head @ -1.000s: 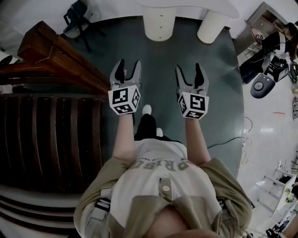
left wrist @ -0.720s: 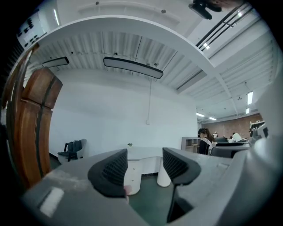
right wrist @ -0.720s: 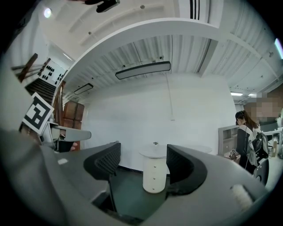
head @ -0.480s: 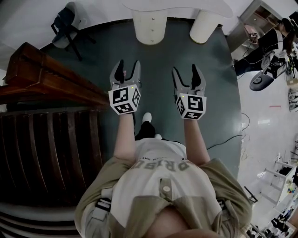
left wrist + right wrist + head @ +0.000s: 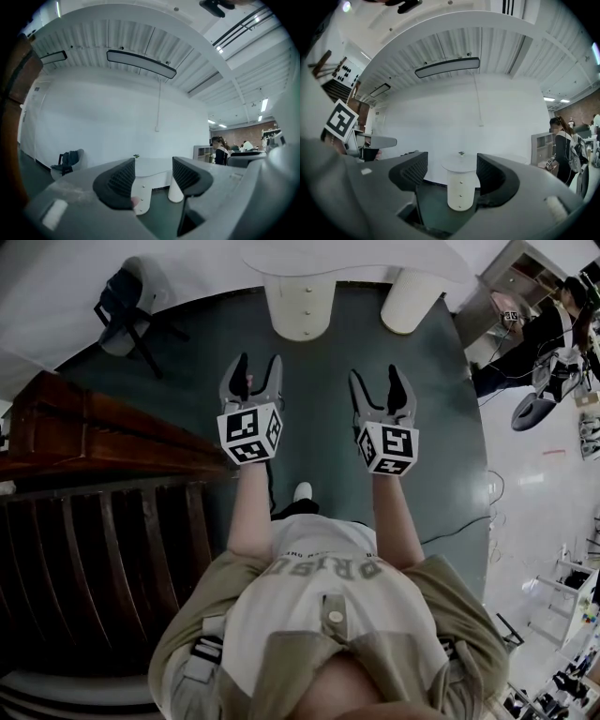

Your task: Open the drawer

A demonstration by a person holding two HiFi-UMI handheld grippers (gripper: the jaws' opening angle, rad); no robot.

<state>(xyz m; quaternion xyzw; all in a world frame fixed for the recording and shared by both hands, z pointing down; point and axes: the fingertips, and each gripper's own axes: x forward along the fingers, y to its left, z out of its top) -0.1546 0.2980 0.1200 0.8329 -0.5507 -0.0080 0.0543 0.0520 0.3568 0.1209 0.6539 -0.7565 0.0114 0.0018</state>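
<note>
Not begun: left tongs and right tongs both spread and empty, well short of the white pedestal, its drawers seemingly shut; approach and pull remain

ahead: open floor to white drawer unit | left: wooden staircase

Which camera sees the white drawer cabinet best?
The right gripper view. The white drawer cabinet stands whole and upright between the open jaws, and its three knobs show. The head view sees it small and from above. The left gripper view shows only part of it beside one jaw.
</note>
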